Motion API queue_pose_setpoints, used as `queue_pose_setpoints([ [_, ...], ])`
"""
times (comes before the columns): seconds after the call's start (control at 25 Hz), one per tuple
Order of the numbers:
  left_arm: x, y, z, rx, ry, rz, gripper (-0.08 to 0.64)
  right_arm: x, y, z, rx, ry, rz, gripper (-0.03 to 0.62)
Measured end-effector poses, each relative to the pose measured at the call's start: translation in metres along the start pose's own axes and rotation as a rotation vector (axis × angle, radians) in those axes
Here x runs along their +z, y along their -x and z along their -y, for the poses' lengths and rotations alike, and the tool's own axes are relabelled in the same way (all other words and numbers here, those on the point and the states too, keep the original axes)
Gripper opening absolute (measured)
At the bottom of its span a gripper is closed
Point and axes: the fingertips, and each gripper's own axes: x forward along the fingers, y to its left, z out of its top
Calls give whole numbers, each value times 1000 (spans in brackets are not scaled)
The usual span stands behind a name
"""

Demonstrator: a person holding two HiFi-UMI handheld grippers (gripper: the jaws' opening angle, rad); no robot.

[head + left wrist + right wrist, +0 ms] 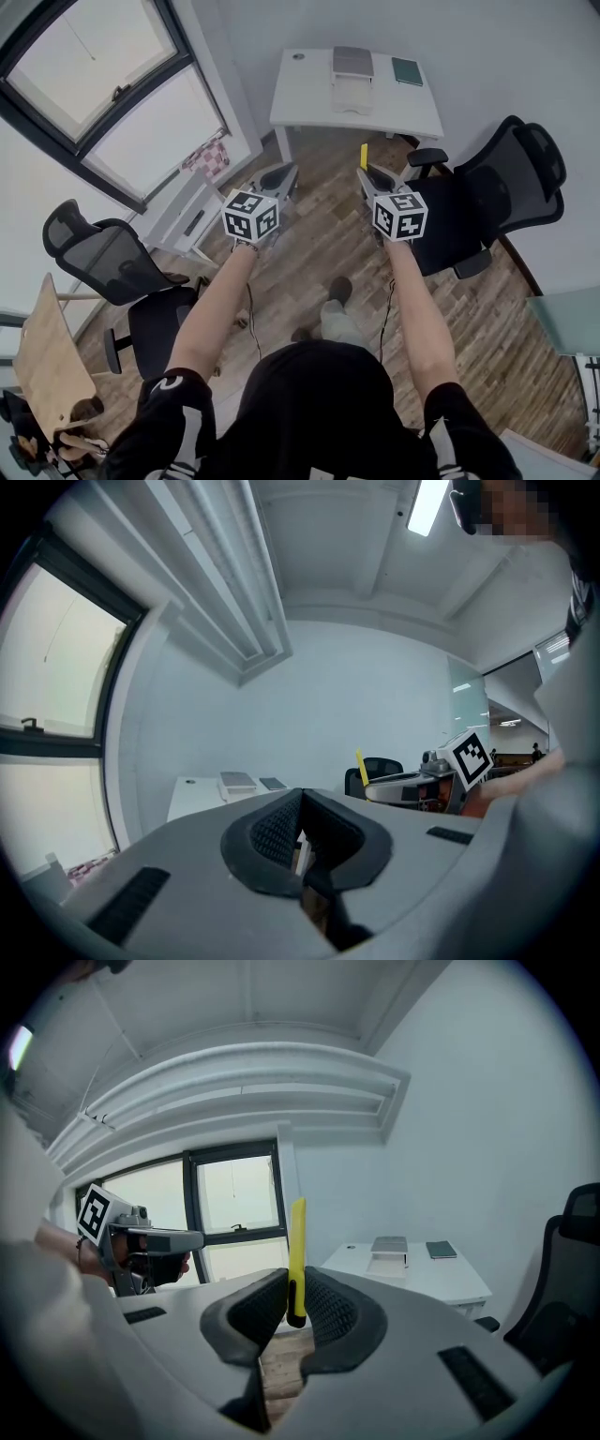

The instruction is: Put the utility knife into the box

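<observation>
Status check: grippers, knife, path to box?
Right gripper shut on utility knife, upright. Left gripper shut, empty. Box on desk ahead; path looks open.

Right gripper (pixel 292 1309) clamps the upright yellow utility knife (pixel 296 1255).

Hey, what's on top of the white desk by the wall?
On the white desk: a white box with a grey piece behind it, and a dark green book. The box's inside is too small to make out. Anything under them is covered.
</observation>
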Motion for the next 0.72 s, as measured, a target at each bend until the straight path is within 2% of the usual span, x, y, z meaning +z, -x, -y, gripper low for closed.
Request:
queue_pose_setpoints([
  [0.4,18,-97,-45,24,-2,-15,25,21,-67,89,16,0,-13,71],
  [0.72,26,-149,-65,54,7,-14,25,19,-103,136,42,-3,-42,71],
])
